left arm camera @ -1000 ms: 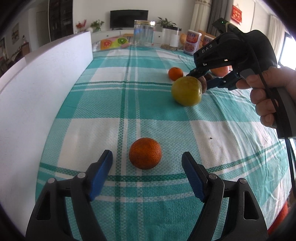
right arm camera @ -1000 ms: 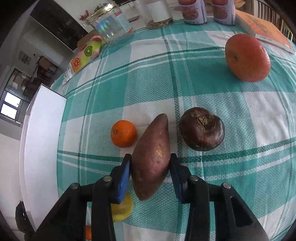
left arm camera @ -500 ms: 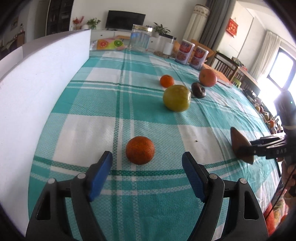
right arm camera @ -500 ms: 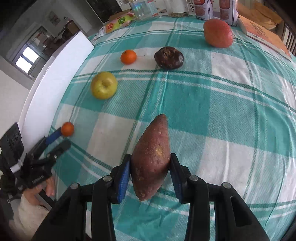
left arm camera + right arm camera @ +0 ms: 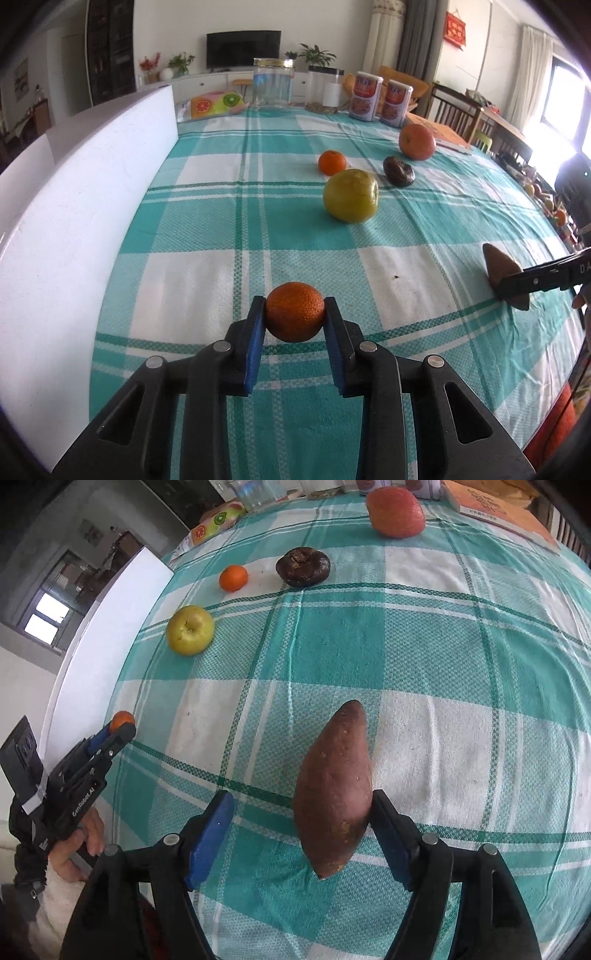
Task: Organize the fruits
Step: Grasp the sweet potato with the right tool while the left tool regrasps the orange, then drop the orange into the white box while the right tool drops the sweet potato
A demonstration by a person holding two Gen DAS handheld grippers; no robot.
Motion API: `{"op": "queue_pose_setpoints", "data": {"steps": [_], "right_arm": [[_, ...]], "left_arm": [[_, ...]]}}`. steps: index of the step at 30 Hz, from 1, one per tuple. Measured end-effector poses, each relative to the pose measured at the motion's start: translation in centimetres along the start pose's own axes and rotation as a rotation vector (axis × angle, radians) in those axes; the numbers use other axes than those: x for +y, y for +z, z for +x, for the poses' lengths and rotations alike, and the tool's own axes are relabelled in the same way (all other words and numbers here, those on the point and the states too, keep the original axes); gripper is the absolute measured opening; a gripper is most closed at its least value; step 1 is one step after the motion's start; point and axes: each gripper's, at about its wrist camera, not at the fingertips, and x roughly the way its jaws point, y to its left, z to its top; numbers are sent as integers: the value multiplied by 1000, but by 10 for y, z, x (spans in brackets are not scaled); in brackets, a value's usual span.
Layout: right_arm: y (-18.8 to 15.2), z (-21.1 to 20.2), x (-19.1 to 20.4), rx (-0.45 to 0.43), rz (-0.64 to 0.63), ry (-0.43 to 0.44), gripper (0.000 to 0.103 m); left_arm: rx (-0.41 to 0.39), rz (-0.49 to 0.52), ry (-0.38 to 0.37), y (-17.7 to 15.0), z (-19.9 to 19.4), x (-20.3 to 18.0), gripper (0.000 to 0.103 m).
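Note:
My left gripper (image 5: 294, 312) is shut on a small orange mandarin (image 5: 294, 311) resting on the checked tablecloth; it also shows in the right wrist view (image 5: 122, 720). My right gripper (image 5: 301, 834) is open, its left finger clear of the sweet potato (image 5: 334, 786), which lies on the cloth against the right finger. The sweet potato shows at the right edge of the left wrist view (image 5: 504, 271). Farther off lie a yellow-green apple (image 5: 351, 195), a second mandarin (image 5: 332, 162), a dark round fruit (image 5: 398, 171) and a large orange (image 5: 416, 141).
A white board (image 5: 92, 206) stands along the table's left edge. At the far end are a glass jar (image 5: 273, 86), a second jar (image 5: 325, 90), two cans (image 5: 380, 99), a fruit-print pouch (image 5: 214, 105) and an orange book (image 5: 506, 511).
My left gripper has closed on the near mandarin. My right gripper carried the sweet potato toward the near right of the table, lowered it and opened its jaws.

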Motion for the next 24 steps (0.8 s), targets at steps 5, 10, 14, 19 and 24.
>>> {"op": "queue_pose_setpoints", "data": {"steps": [5, 10, 14, 19, 24], "right_arm": [[9, 4, 3, 48, -60, -103, 64], [14, -3, 2, 6, -58, -73, 40], [21, -16, 35, -25, 6, 214, 40], [41, -29, 169, -58, -200, 423, 40], [26, -4, 323, -41, -487, 475, 40]], "left_arm": [[-4, -76, -39, 2, -9, 10, 31], [-27, -155, -116, 11, -40, 15, 30], [-105, -247, -158, 29, -96, 42, 30], [-153, -348, 31, 38, -142, 120, 30], [-65, -482, 250, 16, -146, 213, 30]]}}
